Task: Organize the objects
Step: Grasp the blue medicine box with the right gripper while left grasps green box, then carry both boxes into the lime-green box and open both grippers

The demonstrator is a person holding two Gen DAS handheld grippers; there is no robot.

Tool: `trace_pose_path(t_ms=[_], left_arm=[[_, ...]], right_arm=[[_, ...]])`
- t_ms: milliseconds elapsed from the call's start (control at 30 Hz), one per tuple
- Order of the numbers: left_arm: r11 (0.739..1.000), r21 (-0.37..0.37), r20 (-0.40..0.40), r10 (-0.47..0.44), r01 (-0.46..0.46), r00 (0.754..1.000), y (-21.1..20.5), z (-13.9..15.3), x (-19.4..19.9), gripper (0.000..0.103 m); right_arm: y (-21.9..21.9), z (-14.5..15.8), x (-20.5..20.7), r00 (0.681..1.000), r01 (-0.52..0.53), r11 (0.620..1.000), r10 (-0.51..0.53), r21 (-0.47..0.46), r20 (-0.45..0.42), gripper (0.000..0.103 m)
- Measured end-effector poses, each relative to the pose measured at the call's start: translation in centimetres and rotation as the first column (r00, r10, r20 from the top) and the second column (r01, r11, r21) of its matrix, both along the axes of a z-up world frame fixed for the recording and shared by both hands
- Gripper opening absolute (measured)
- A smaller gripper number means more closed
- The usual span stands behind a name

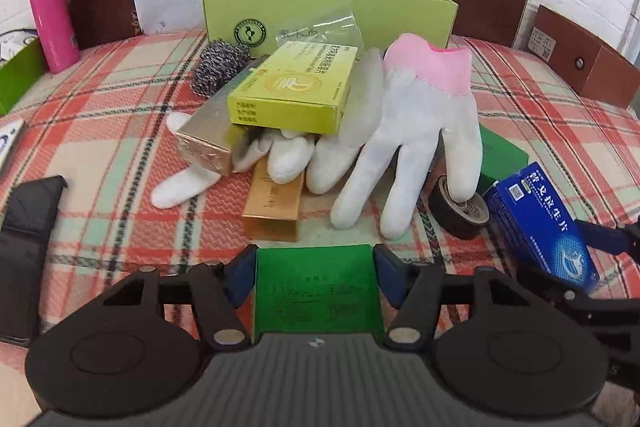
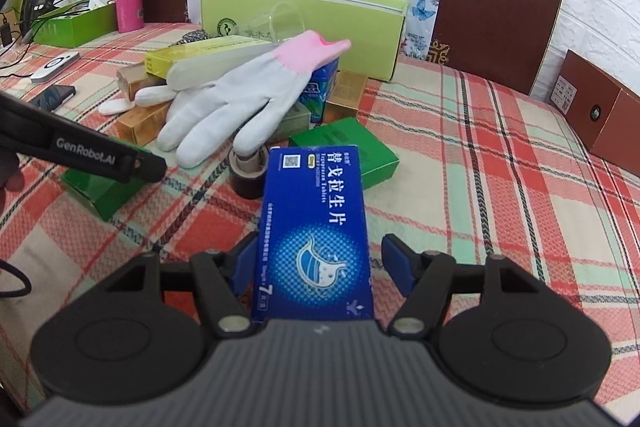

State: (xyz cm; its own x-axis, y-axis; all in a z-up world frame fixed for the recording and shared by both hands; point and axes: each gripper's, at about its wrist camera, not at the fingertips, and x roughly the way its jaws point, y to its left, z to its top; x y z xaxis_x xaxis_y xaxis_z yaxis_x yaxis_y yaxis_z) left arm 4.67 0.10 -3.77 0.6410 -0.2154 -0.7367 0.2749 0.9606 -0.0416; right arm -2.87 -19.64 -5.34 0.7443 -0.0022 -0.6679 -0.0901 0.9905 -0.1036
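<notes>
My left gripper [image 1: 316,269] is shut on a green box [image 1: 316,291], both pads against its sides, near the table's front. My right gripper [image 2: 318,263] has a blue medicine box [image 2: 316,235] between its fingers; the left pad touches it, the right pad [image 2: 396,265] stands a little off it. That blue box also shows at the right of the left wrist view [image 1: 540,223]. Ahead lies a pile: a white glove with a pink cuff [image 1: 420,131], a yellow box [image 1: 296,91], gold boxes [image 1: 272,207], a steel scourer [image 1: 218,65], a black tape roll [image 1: 460,211]. An open lime-green carton [image 1: 332,7] stands behind the pile.
A pink flask [image 1: 50,15] stands at the back left. A black phone [image 1: 24,251] lies at the left. Another green box [image 2: 348,151] lies beyond the blue one. Brown boxes [image 2: 600,119] sit at the right. Cables and a green tray [image 2: 76,23] are at the far left.
</notes>
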Motion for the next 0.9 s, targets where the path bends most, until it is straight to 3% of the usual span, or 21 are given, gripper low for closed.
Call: trace_pose_path(t_ms=[100, 300, 467, 533, 600, 733, 900], left_arm=[[0.999, 0.052, 0.047, 0.002, -0.004, 0.999, 0.8, 1.0, -1.7, 0.079], [0.999, 0.028, -0.005, -0.036, 0.036, 0.999, 0.7, 0.1, -1.5, 0.079], [0.998, 0.009, -0.023, -0.062, 0.062, 0.998, 0.3, -0.7, -0.8, 0.064], [0.997, -0.017, -0.029, -0.071, 0.071, 0.997, 0.5, -0.6, -0.7, 0.063], [0.996, -0.042, -0.027, -0.082, 0.081, 0.996, 0.9, 0.0, -1.0, 0.063], [0.987, -0.094, 0.054, -0.127, 0.132, 0.99, 1.9, 2.9, -1.8, 0.063], [0.985, -0.11, 0.226, -0.106, 0.133, 0.968, 1.9, 7.9, 0.5, 0.063]], right_arm=[[-0.1, 0.0, 0.1, 1.0, 0.005, 1.0, -0.005, 0.006, -0.004, 0.065], [0.3, -0.2, 0.6, 1.0, -0.013, 1.0, 0.013, -0.006, -0.018, 0.065], [-0.5, -0.2, 0.4, 1.0, 0.01, 1.0, -0.01, -0.008, -0.028, 0.065], [-0.8, -0.4, 0.7, 0.999, 0.01, 1.0, -0.009, 0.018, -0.041, 0.057], [-0.8, -0.4, 0.9, 0.999, -0.003, 0.999, 0.005, 0.042, -0.041, 0.055], [-1.9, 1.5, 0.7, 1.0, -0.02, 0.992, 0.021, 0.127, -0.005, 0.055], [-3.4, 6.3, 3.0, 0.986, -0.057, 0.973, 0.02, 0.223, 0.165, 0.055]])
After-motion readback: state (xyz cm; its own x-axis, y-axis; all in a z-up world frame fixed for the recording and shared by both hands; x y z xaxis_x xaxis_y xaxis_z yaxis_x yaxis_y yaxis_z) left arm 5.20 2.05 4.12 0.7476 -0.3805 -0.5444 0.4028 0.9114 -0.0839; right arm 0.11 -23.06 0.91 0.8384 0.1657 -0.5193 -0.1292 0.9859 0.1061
